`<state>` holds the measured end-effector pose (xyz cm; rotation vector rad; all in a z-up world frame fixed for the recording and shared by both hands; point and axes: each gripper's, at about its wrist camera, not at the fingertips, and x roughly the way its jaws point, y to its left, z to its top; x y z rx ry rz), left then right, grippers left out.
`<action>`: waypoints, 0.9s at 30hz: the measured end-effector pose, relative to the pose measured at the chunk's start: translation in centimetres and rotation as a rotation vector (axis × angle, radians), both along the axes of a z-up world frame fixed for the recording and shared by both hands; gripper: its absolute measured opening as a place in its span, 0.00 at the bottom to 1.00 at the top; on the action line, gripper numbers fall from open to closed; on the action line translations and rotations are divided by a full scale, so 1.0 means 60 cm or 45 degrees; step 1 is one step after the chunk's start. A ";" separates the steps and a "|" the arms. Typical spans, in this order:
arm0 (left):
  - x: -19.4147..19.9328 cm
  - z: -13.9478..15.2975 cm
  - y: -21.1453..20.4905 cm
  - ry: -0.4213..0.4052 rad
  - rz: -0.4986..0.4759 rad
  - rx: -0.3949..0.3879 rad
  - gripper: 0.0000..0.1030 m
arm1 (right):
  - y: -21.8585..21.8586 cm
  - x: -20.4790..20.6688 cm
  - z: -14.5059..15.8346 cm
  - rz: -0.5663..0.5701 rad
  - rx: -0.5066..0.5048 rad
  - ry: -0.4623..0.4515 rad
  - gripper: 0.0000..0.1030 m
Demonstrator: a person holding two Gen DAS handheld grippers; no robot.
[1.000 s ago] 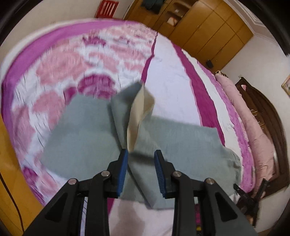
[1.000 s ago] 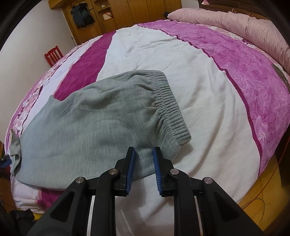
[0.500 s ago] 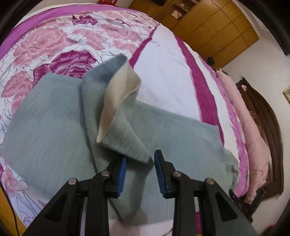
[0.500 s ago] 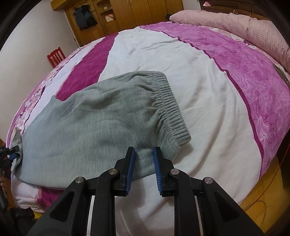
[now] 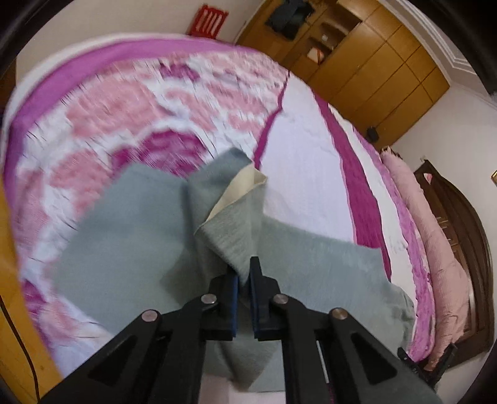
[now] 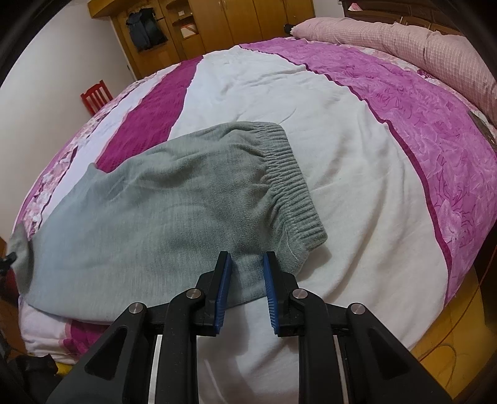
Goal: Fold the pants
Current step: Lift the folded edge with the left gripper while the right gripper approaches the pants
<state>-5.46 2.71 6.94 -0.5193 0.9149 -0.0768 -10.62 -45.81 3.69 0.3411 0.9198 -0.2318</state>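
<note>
One pair of grey-green pants (image 6: pixel 149 214) is lying across a bed, resting on a quilt (image 6: pixel 357 174) banded in pink florals, magenta and white.

In the left wrist view, a red chair (image 5: pixel 207 23) is standing against the wall at upper left, a wooden wardrobe (image 5: pixel 372 65) is filling the top right, and one long pink bolster (image 5: pixel 435 248) is lying along the dark headboard (image 5: pixel 459 223) at right. The picture is partly blurring on the quilt. The left gripper (image 5: pixel 244 270) is angling down over the cloth with its blue pads drawn together, clamping a raised fold of the leg end, whose cream lining (image 5: pixel 239 189) is turning outward.

In the right wrist view, the ribbed waistband (image 6: pixel 292 186) is lying flat at the right end of the garment. The right gripper (image 6: pixel 247 267) is hovering low at the near edge of the pants beside the waistband, its two fingers standing apart with fabric lying between them, unpinched. Nothing is blocking either tool.
</note>
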 end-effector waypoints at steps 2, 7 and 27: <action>-0.014 0.013 0.018 -0.031 0.031 0.016 0.06 | 0.003 0.003 0.003 -0.005 -0.013 0.014 0.21; -0.052 0.017 0.073 -0.034 0.123 0.092 0.06 | 0.029 0.022 0.026 0.023 -0.101 0.053 0.21; -0.092 -0.078 0.153 0.091 0.165 -0.174 0.09 | 0.508 0.291 0.093 1.110 -0.020 0.051 0.25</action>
